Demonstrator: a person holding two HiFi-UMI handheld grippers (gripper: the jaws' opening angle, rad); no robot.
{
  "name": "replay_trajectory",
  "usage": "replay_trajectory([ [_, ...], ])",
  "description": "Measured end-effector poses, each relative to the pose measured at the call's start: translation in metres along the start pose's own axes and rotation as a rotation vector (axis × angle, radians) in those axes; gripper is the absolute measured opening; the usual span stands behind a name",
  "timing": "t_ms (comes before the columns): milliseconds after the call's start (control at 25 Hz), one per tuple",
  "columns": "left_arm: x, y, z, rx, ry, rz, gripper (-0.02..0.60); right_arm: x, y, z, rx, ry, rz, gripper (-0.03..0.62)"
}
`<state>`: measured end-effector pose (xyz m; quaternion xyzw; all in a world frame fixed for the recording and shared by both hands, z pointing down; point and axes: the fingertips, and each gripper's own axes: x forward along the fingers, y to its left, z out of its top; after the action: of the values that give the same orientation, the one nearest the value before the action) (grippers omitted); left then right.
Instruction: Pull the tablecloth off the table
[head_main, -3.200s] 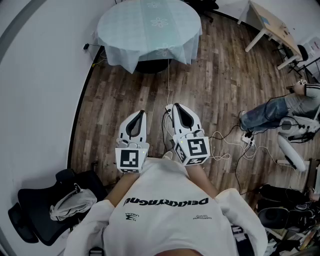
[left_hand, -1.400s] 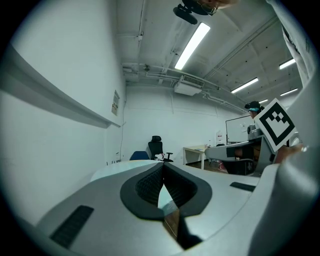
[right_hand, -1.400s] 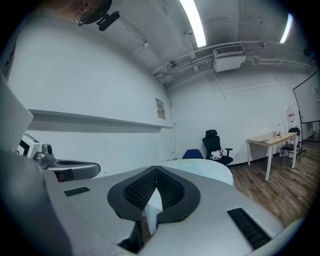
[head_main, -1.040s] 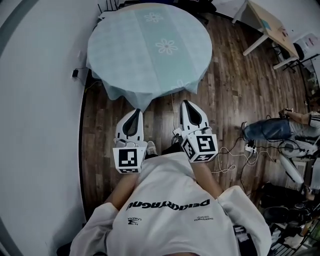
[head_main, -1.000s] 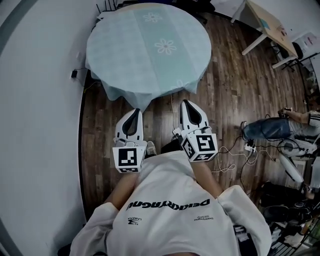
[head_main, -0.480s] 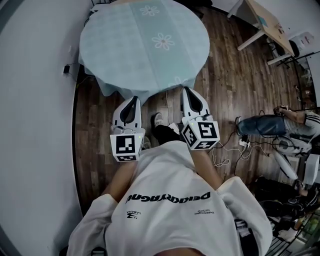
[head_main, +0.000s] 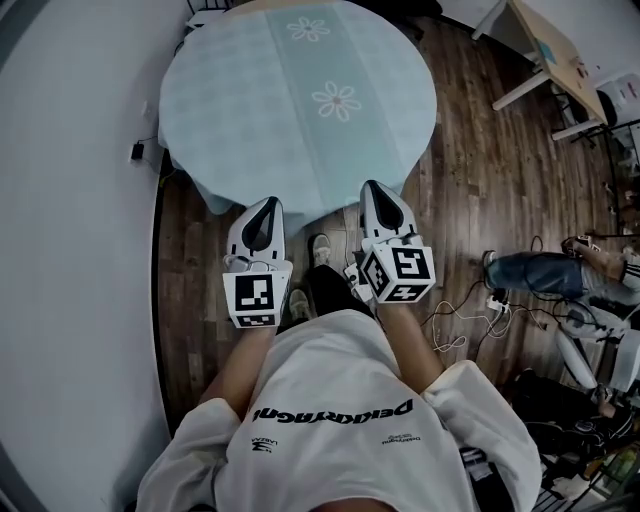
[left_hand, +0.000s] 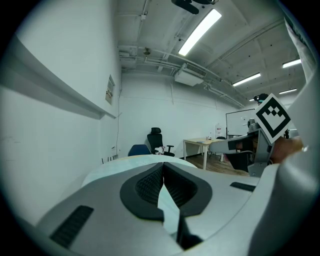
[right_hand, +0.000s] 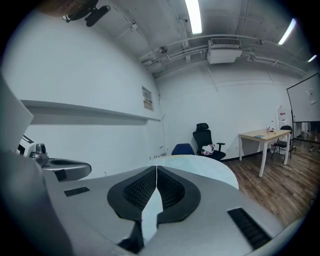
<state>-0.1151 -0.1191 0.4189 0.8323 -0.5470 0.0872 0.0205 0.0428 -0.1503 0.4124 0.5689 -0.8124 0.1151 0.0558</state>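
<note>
A round table wears a pale green tablecloth (head_main: 290, 110) with white flower prints; its corners hang over the near rim. My left gripper (head_main: 266, 203) is shut and empty, its tip just over the cloth's near edge in the head view. My right gripper (head_main: 374, 187) is also shut and empty, its tip at the near right edge. In the left gripper view the jaws (left_hand: 163, 165) meet at the tip with the tablecloth (left_hand: 112, 167) beyond. The right gripper (right_hand: 156, 168) shows the same, with the tablecloth (right_hand: 200, 165) ahead.
A white wall (head_main: 70, 200) runs along the left. Wooden floor (head_main: 480, 170) lies to the right, with a desk (head_main: 560, 60) at the far right, cables (head_main: 460, 310) and a seated person's legs (head_main: 540, 270). An office chair (right_hand: 204, 137) stands behind the table.
I have walked up to the table: it has come nearer in the head view, and both gripper tips now reach its near edge. Both grippers stay shut.
</note>
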Motion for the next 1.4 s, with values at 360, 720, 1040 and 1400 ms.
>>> replay_trajectory([
  [360, 0.102, 0.051, -0.025, -0.075, 0.085, 0.088, 0.017, 0.105, -0.042, -0.021, -0.009, 0.114, 0.019, 0.035],
  [720, 0.204, 0.095, -0.053, -0.129, 0.166, 0.156, 0.028, 0.208, -0.095, -0.043, -0.027, 0.196, 0.014, 0.043],
  [1040, 0.276, 0.123, -0.082, -0.152, 0.235, 0.192, 0.078, 0.292, -0.140, -0.058, -0.057, 0.249, 0.007, 0.095],
  [1400, 0.346, 0.159, -0.144, -0.148, 0.366, 0.218, 0.192, 0.378, -0.176, -0.105, -0.114, 0.402, 0.046, 0.197],
])
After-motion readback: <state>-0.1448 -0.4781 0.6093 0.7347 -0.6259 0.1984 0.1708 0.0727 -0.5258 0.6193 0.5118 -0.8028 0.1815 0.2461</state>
